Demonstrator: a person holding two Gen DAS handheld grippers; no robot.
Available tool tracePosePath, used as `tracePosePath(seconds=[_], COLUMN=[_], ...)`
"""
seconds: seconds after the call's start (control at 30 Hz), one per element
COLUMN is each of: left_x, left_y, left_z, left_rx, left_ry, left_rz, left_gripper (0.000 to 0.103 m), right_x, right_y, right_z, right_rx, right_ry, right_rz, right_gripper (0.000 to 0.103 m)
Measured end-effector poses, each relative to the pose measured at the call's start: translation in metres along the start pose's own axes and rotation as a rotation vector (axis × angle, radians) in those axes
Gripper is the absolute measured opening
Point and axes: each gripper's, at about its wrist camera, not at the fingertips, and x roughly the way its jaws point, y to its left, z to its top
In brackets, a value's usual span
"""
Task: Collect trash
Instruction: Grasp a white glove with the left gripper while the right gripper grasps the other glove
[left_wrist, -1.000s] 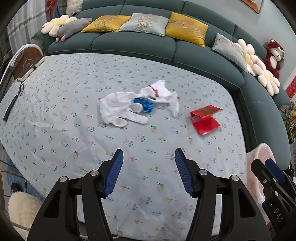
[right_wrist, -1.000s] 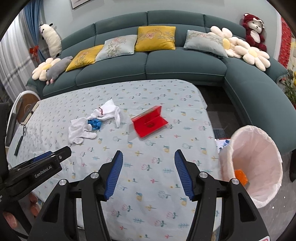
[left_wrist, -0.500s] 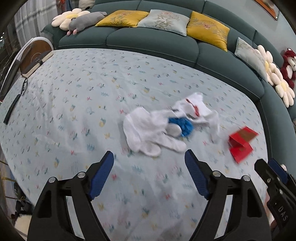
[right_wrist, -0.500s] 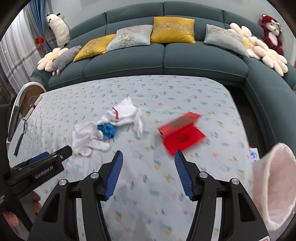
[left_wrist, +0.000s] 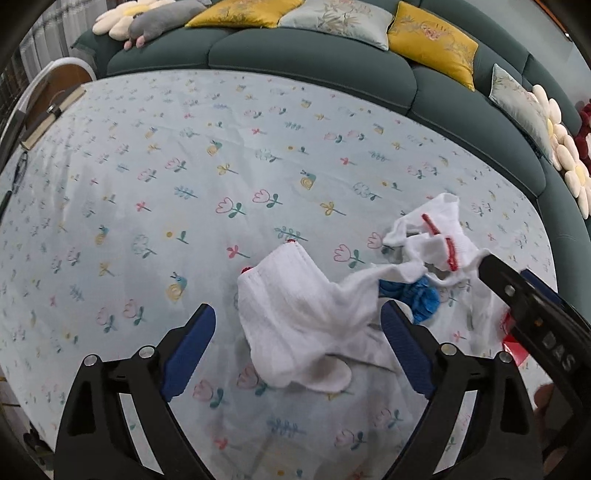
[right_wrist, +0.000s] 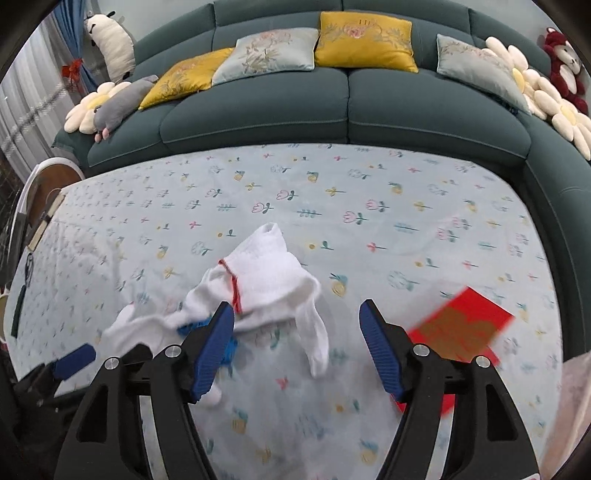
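Observation:
White socks lie in a heap on the flower-print tablecloth (left_wrist: 184, 155). The nearer white sock (left_wrist: 295, 317) lies between the blue pads of my left gripper (left_wrist: 295, 332), whose jaws are opening; the pads do not touch it. A crumpled blue scrap (left_wrist: 421, 295) sits beside it under a second white sock with red trim (left_wrist: 439, 236). In the right wrist view that red-trimmed sock (right_wrist: 269, 273) lies just ahead of my right gripper (right_wrist: 297, 332), jaws opening with only a sock tip between them. A red envelope (right_wrist: 461, 325) lies to the right.
A dark green sofa (right_wrist: 347, 110) with yellow and pale cushions curves round the table's far and right sides. A round wooden side table (left_wrist: 51, 92) stands at the left. The pink rim of a bin liner (right_wrist: 569, 406) shows at the lower right.
Both grippers have come down and forward over the socks, which now fill the lower part of each view. Both pairs of jaws stand wider. The bin has slid almost out of the right wrist view.

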Motion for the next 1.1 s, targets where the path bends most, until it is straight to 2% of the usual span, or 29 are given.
tracePosePath(seconds=[0.17,0.2,0.27,0.3,0.37,0.43,0.5,0.6,0.87,1.1], left_x=[0.015,0.015,0.015,0.015,0.014,0.013,0.011,0.005,-0.017,-0.044], left_y=[0.004,0.004,0.001,0.0,-0.004,-0.008,-0.011,-0.015,-0.025,-0.049], left_z=[0.0,0.001,0.001,0.001,0.0,-0.003,-0.009,-0.022,-0.065,-0.128], left_rx=[-0.006,-0.004,0.011,0.019,0.039,0.054,0.065,0.07,0.084,0.128], left_ry=[0.039,0.04,0.035,0.038,0.046,0.056,0.057,0.066,0.11,0.158], left_rz=[-0.046,-0.049,-0.058,-0.064,-0.081,-0.096,-0.093,-0.096,-0.107,-0.128], left_gripper=[0.064,0.062,0.051,0.048,0.03,0.024,0.021,0.018,0.016,0.016], right_x=[0.028,0.031,0.038,0.042,0.046,0.042,0.038,0.028,-0.011,-0.056], right_y=[0.008,0.01,0.013,0.014,0.016,0.017,0.016,0.011,-0.013,-0.045], right_z=[0.007,0.007,0.006,0.005,0.001,-0.005,-0.012,-0.025,-0.078,-0.145], right_rx=[0.0,0.0,-0.001,-0.003,-0.007,-0.019,-0.034,-0.039,-0.001,0.057], right_ry=[0.025,0.027,0.029,0.044,0.056,0.046,0.045,0.057,0.09,0.113], right_rz=[0.006,0.007,0.001,0.011,0.01,0.01,0.014,0.03,0.045,0.038], right_gripper=[0.067,0.067,0.066,0.058,0.048,0.043,0.029,0.021,0.019,0.019])
